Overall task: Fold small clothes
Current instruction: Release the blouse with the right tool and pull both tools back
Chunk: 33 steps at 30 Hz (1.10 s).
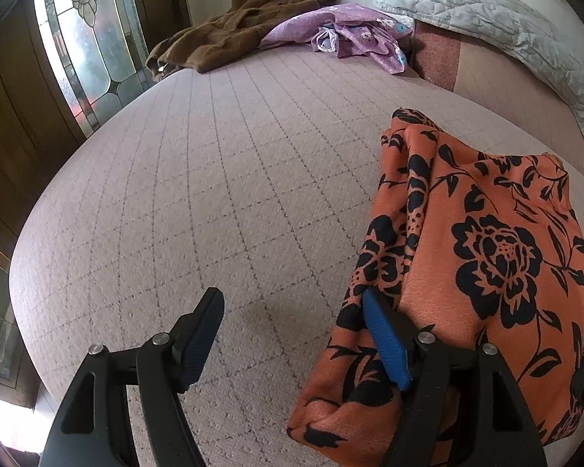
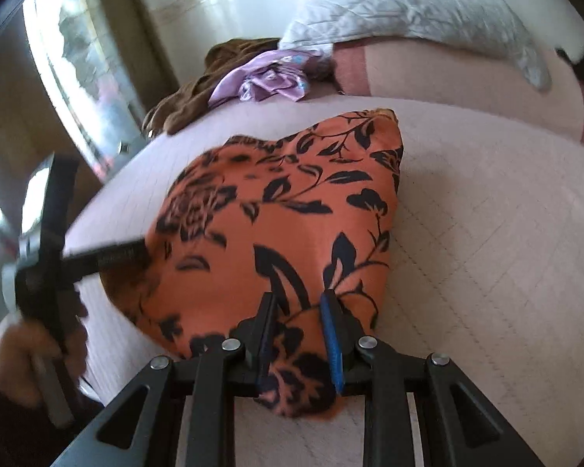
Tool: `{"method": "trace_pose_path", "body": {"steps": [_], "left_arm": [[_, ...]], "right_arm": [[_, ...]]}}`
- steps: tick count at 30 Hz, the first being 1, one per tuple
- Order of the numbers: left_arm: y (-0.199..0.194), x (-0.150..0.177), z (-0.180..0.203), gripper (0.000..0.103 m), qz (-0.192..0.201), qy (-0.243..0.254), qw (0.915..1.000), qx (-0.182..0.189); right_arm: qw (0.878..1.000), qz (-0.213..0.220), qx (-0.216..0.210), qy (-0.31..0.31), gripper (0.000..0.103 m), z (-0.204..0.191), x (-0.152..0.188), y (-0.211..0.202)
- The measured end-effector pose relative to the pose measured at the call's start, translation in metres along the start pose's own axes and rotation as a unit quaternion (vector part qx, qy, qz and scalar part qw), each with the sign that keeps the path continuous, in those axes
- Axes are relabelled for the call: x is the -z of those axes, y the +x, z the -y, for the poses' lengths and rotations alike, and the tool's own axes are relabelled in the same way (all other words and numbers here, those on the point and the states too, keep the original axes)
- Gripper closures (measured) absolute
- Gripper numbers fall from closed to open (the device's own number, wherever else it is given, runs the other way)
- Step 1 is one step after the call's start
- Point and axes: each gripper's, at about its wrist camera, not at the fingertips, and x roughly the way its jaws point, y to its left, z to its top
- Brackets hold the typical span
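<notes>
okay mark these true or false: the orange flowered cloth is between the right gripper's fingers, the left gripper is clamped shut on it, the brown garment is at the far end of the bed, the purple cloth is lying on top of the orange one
1. The orange flowered cloth is between the right gripper's fingers. True.
2. The left gripper is clamped shut on it. False: its jaws stand wide apart, over the bedcover.
3. The brown garment lies at the bed's far end. True.
4. The purple cloth lies on the orange one. False: it lies far off, beside the brown garment.

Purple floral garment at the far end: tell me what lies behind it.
A brown garment is heaped behind the purple floral garment, which overlaps its near edge. How far the brown cloth runs underneath is hidden.
</notes>
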Motion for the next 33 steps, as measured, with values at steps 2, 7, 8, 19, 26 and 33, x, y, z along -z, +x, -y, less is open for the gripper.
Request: {"method": "trace_pose_path", "body": {"steps": [2, 7, 8, 19, 26, 33], "left_arm": [[-0.002, 0.0, 0.0, 0.029, 0.003, 0.0, 1.0, 0.002], [-0.027, -0.003, 0.007, 0.029, 0.055, 0.02, 0.9983, 0.005], [-0.032, -0.004, 0.01, 0.029, 0.066, 0.024, 0.9975, 0.005], [-0.058, -0.003, 0.054, 0.029, 0.129, 0.071, 0.9888, 0.022], [-0.054, -0.004, 0.064, 0.029, 0.124, 0.086, 0.9885, 0.013], [-0.034, -0.002, 0.07, 0.028, 0.092, 0.101, 0.9905, -0.011]], "right_arm": [[1.0, 0.0, -0.007, 0.006, 0.076, 0.004, 0.001, 0.003], [1.0, 0.018, -0.014, -0.009, 0.076, 0.005, 0.007, 0.0], [1.0, 0.019, -0.011, -0.018, 0.076, 0.003, 0.007, -0.001], [0.998, 0.062, 0.006, 0.01, 0.042, 0.02, -0.002, -0.043], [0.998, 0.058, -0.003, 0.015, 0.06, 0.026, -0.007, -0.033], [1.0, 0.007, -0.003, -0.005, 0.062, 0.013, -0.001, 0.002]]}}
